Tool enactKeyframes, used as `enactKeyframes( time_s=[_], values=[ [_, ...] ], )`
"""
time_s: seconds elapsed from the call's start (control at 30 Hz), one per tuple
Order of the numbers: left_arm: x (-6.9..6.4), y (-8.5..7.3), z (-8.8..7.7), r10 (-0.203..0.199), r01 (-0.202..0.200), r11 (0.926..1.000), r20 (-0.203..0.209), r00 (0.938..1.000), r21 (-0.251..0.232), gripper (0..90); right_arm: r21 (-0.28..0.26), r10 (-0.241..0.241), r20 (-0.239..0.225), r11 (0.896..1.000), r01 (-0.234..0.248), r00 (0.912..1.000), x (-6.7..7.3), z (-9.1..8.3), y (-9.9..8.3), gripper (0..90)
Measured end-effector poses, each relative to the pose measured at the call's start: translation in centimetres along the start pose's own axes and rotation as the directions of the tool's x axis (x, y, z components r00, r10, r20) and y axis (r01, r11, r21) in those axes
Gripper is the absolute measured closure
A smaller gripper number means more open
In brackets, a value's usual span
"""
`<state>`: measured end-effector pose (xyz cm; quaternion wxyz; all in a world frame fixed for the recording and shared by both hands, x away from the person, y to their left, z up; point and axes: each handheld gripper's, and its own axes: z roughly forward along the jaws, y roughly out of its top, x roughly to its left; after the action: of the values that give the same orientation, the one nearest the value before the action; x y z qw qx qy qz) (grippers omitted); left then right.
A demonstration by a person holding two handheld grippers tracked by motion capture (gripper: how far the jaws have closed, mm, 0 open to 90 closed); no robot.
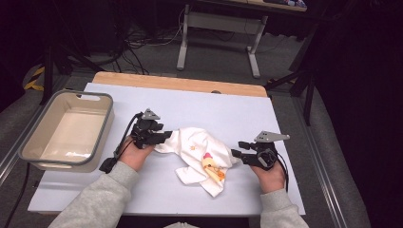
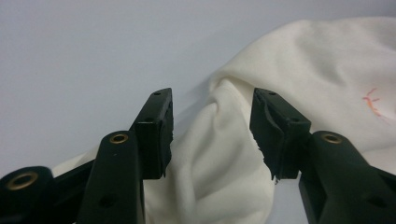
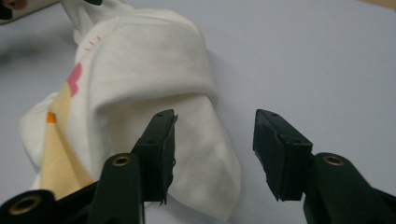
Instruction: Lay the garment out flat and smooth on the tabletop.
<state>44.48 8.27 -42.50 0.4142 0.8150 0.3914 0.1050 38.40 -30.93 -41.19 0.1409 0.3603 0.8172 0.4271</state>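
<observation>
A crumpled white cloth [image 1: 199,154] with a yellow and pink print lies in the middle of the white table [image 1: 237,109]. My left gripper [image 1: 164,137] is at the cloth's left end. In the left gripper view, the gripper [image 2: 212,121] has its jaws apart, and a fold of the cloth [image 2: 219,154] lies loose between them. My right gripper [image 1: 237,149] is at the cloth's right end. Seen from the right gripper view, this gripper [image 3: 215,140] is open too. An edge of the cloth [image 3: 140,60] reaches into the gap beside the left jaw, with bare table by the other.
A grey rimmed beige bin [image 1: 57,164] stands at the table's left edge, with nothing in it. A wooden strip [image 1: 180,83] runs along the table's far edge. Beyond it, desk legs [image 1: 183,42] and cables stand on the floor.
</observation>
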Motion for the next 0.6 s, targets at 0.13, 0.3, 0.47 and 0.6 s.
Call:
enactKeyframes(
  time_s=[0.13, 0.3, 0.47, 0.6],
  values=[
    [0.1, 0.0, 1.2, 0.002, -0.002, 0.9992, 0.0, 1.0, 0.039, 50.9, 0.054, 0.036, -0.004, 0.998, -0.036, 0.9993, -0.4, 1.4, -0.4, 40.5],
    [0.1, -0.3, 2.4, -0.003, 0.002, 0.9947, 0.015, 0.9999, 0.103, 56.4, 0.133, 0.046, -0.02, 0.99, -0.043, 0.9987, -0.6, 3.3, -1.0, 40.9],
    [0.1, -0.7, 3.2, -0.011, 0.008, 0.9869, 0.017, 0.9998, 0.161, 65.7, 0.167, 0.055, -0.042, 0.985, -0.047, 0.9976, -0.7, 4.0, -1.3, 49.2],
    [-0.3, -0.7, 3.2, 0.009, -0.009, 0.9851, 0.0, 1.0, 0.172, 78.1, 0.202, 0.048, -0.066, 0.979, -0.034, 0.9967, -0.4, 4.2, -1.3, 80.9]
  ],
)
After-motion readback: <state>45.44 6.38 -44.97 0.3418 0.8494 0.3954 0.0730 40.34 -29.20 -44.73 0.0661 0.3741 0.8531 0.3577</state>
